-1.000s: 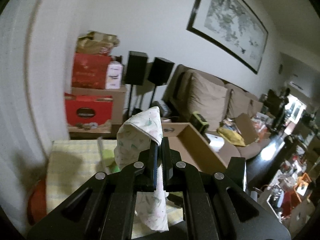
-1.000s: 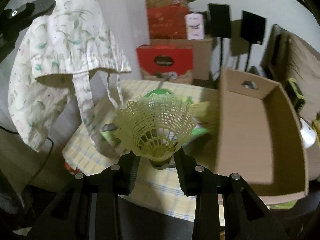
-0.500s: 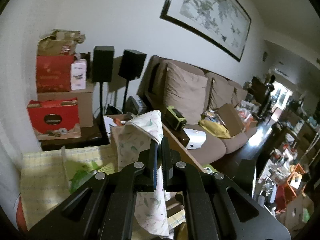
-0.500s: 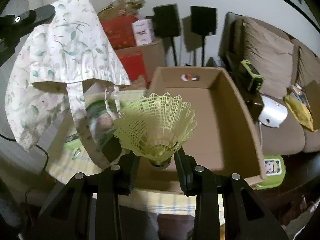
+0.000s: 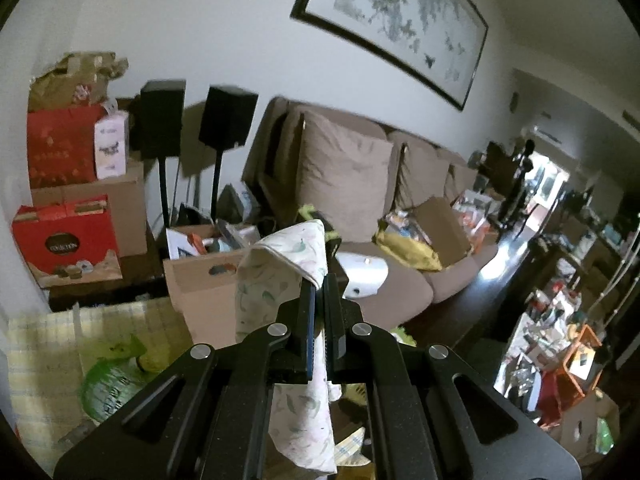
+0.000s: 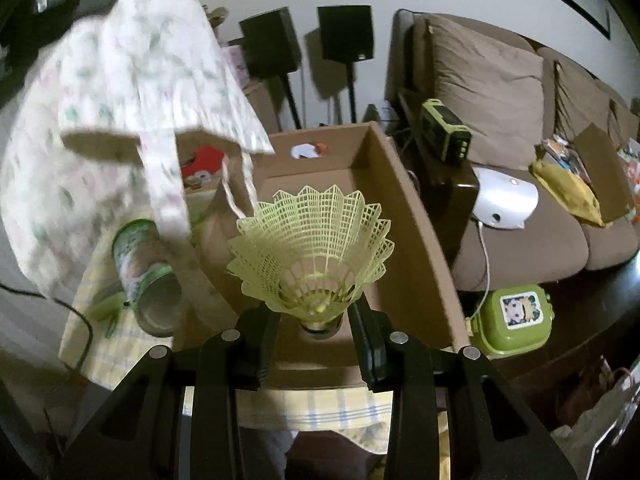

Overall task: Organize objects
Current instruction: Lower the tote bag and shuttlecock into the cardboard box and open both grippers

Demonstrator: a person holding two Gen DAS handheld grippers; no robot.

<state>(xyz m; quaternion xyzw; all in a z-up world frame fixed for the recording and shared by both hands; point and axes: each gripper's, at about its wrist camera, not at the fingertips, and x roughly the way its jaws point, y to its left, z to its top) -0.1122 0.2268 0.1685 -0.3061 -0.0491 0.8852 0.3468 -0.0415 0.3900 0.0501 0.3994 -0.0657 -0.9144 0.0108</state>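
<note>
Shuttlecock (image 6: 311, 256): yellow-green plastic mesh skirt, flared and scalloped, clamped at its base in right gripper (image 6: 316, 330), over near edge of open cardboard box (image 6: 416, 216). Floral cloth (image 5: 288, 276), soft and drooping, pinched in left gripper (image 5: 316, 312). Green cylindrical can (image 6: 144, 272) lying on checked tablecloth (image 6: 312, 410).

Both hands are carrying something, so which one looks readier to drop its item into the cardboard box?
Probably the right gripper: its shuttlecock sits directly over the open cardboard box, while the left gripper's floral cloth hangs beside it.
</note>
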